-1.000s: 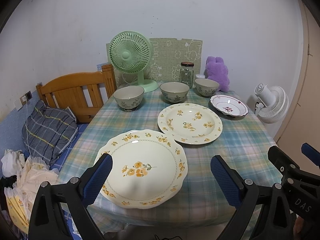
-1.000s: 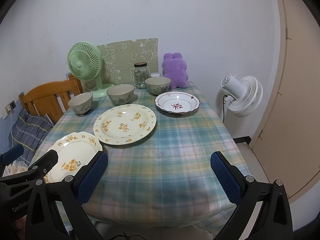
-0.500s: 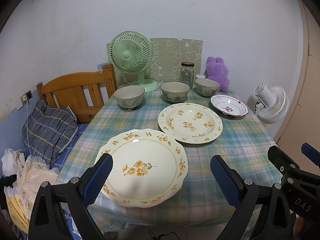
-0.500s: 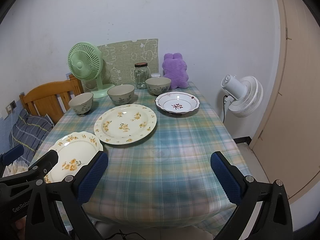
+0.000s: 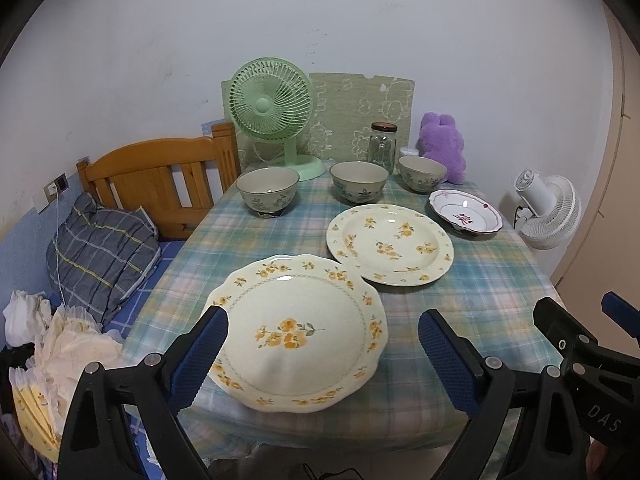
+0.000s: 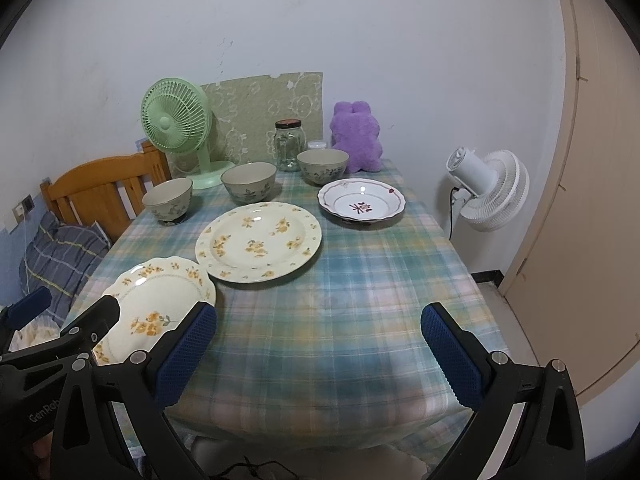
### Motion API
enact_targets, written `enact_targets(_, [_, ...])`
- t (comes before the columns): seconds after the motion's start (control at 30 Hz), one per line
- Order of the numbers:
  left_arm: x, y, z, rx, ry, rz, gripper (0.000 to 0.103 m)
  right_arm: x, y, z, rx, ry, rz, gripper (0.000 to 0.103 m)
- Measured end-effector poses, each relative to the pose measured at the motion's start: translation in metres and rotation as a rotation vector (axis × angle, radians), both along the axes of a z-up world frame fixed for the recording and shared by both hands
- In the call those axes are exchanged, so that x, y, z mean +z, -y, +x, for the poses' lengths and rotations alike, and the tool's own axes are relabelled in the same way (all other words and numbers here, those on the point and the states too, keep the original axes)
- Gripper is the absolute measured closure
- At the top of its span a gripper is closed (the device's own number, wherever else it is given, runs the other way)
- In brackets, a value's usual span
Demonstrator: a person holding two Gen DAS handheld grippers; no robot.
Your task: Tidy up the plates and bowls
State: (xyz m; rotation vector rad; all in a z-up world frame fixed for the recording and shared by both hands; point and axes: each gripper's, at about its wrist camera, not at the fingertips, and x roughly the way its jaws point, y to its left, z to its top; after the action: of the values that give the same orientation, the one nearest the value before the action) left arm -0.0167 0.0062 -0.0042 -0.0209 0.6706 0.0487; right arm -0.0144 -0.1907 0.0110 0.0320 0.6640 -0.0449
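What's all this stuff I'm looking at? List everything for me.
Flowered plates: two, cream and yellow, near side of table.
Small plate: one, white with red motif, right.
Bowls: three, grey-green, in a row behind.
Jar: one, clear glass, back.
Desk fan: one, green, back left.
Plush toy: one, purple, back right.
Floor fan: one, white, beside table.
Tablecloth: one, checked.
Chair: one, wooden, left.
Left gripper: black and blue, open.
Right gripper: same, open.

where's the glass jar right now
The glass jar stands at the table's far edge by the wall, between the green fan on its left and the purple plush on its right, just behind the bowls.
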Motion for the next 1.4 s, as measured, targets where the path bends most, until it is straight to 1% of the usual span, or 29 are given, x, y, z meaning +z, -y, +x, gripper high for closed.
enact_targets(0.2, [-0.003, -0.021, 0.014, -0.005, -0.010, 0.010, 0.008, -0.003, -0.020, 0.012, 0.000, -0.028, 0.023, 0.002])
enact_targets(0.4, [-0.013, -0.050, 0.041, -0.031, -0.060, 0.020, 0.011, -0.011, -0.050, 0.034, -0.014, -0.065, 0.028, 0.004])
enact_targets(0.7, [-0.034, -0.086, 0.087, -0.104, -0.120, 0.034, 0.013, -0.030, -0.096, 0.071, -0.066, -0.129, 0.029, 0.006])
enact_targets(0.77, [-0.043, -0.092, 0.095, -0.119, -0.139, 0.050, 0.014, -0.036, -0.104, 0.078, -0.084, -0.142, 0.032, 0.007])
enact_targets(0.83, [-0.054, -0.097, 0.102, -0.134, -0.178, 0.054, 0.017, -0.046, -0.112, 0.084, -0.099, -0.167, 0.037, 0.008])
enact_targets(0.9, [-0.064, -0.102, 0.107, -0.141, -0.216, 0.055, 0.017, -0.055, -0.119, 0.089, -0.107, -0.199, 0.049, 0.011])
enact_targets(1.0, [-0.079, -0.109, 0.114, -0.146, -0.261, 0.048, 0.017, -0.068, -0.126, 0.096, -0.112, -0.232, 0.052, 0.011])
enact_targets(1.13, [-0.093, -0.113, 0.123, -0.146, -0.290, 0.058, 0.017, -0.083, -0.133, 0.106, -0.113, -0.263, 0.059, 0.012])
enact_targets(1.27, [-0.105, -0.113, 0.136, -0.189, -0.316, 0.086, 0.018, -0.100, -0.138, 0.115, -0.125, -0.310, 0.073, 0.016])
enact_targets(1.4, [-0.117, -0.111, 0.147, -0.238, -0.349, 0.091, 0.019, -0.114, -0.139, 0.123, -0.143, -0.347, 0.078, 0.020])
